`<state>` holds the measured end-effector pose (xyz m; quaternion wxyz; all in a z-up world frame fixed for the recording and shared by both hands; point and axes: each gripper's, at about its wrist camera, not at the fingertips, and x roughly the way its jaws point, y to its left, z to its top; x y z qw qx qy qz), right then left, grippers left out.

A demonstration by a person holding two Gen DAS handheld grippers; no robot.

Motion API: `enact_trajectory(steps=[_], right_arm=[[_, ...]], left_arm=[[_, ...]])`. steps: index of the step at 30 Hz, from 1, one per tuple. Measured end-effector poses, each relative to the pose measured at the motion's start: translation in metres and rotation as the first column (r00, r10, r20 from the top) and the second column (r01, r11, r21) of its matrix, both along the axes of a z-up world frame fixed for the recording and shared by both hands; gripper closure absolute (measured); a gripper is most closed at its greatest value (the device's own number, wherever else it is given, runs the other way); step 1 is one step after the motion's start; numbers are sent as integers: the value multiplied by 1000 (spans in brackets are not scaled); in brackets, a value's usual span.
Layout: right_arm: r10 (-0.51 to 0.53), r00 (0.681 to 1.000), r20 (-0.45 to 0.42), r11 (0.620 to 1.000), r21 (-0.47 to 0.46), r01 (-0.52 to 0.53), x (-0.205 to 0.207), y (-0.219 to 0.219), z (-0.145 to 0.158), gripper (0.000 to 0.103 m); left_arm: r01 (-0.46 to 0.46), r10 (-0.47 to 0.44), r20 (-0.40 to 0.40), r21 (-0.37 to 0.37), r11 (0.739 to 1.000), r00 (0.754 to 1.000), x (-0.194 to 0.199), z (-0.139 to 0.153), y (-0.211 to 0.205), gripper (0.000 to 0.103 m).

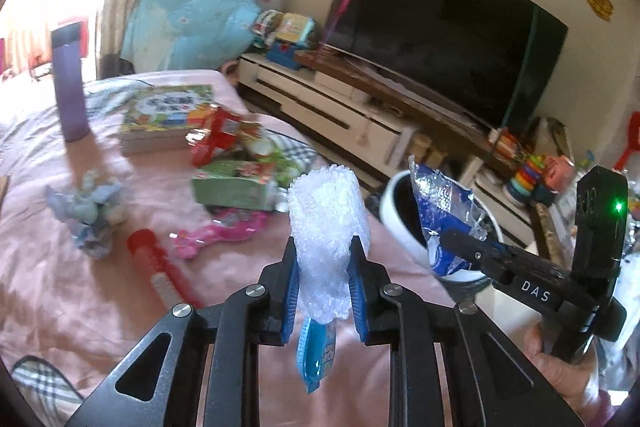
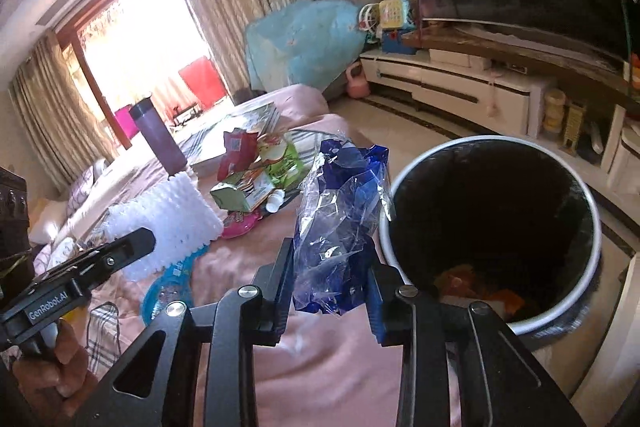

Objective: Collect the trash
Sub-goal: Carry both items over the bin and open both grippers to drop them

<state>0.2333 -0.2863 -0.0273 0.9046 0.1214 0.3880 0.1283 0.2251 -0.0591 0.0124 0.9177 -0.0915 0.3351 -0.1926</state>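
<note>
My left gripper (image 1: 324,255) is shut on a roll of white bubble wrap (image 1: 326,227) with a blue plastic wrapper (image 1: 316,355) hanging below it, held above the pink bed. It also shows in the right wrist view (image 2: 168,219). My right gripper (image 2: 330,267) is shut on a crumpled blue and clear plastic bag (image 2: 340,211), held beside the rim of the white trash bin (image 2: 592,223). The bag (image 1: 440,211) and bin (image 1: 390,203) also show in the left wrist view. Orange scraps (image 2: 480,287) lie inside the bin.
On the pink bed (image 1: 80,287) lie a crumpled grey paper (image 1: 90,211), a red tube (image 1: 160,267), a pink wrapper (image 1: 224,231), a green carton (image 1: 236,183), red snack bags (image 1: 220,135), a book (image 1: 168,111) and a purple bottle (image 1: 70,83). A TV stand (image 1: 340,107) is behind.
</note>
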Motion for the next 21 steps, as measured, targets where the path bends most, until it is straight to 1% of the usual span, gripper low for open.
enact_trajectory(steps=[2, 7, 11, 14, 21], right_arm=[[-13, 1000, -3, 1000, 12, 13, -4, -8, 1, 71], [-36, 999, -13, 999, 29, 37, -13, -21, -2, 71], [-44, 999, -25, 998, 36, 45, -17, -24, -7, 71], [-50, 998, -28, 998, 45, 51, -19, -26, -9, 71], [-51, 998, -26, 997, 51, 52, -24, -27, -10, 71]], left_arm=[[21, -21, -16, -7, 1000, 1000, 1, -3, -4, 82], [43, -42, -56, 24, 999, 998, 7, -11, -10, 81], [16, -12, -79, 49, 999, 997, 16, -14, -11, 79], [-10, 16, -96, 68, 998, 995, 21, -17, -9, 75], [-42, 50, -85, 97, 994, 995, 17, -20, -12, 75]])
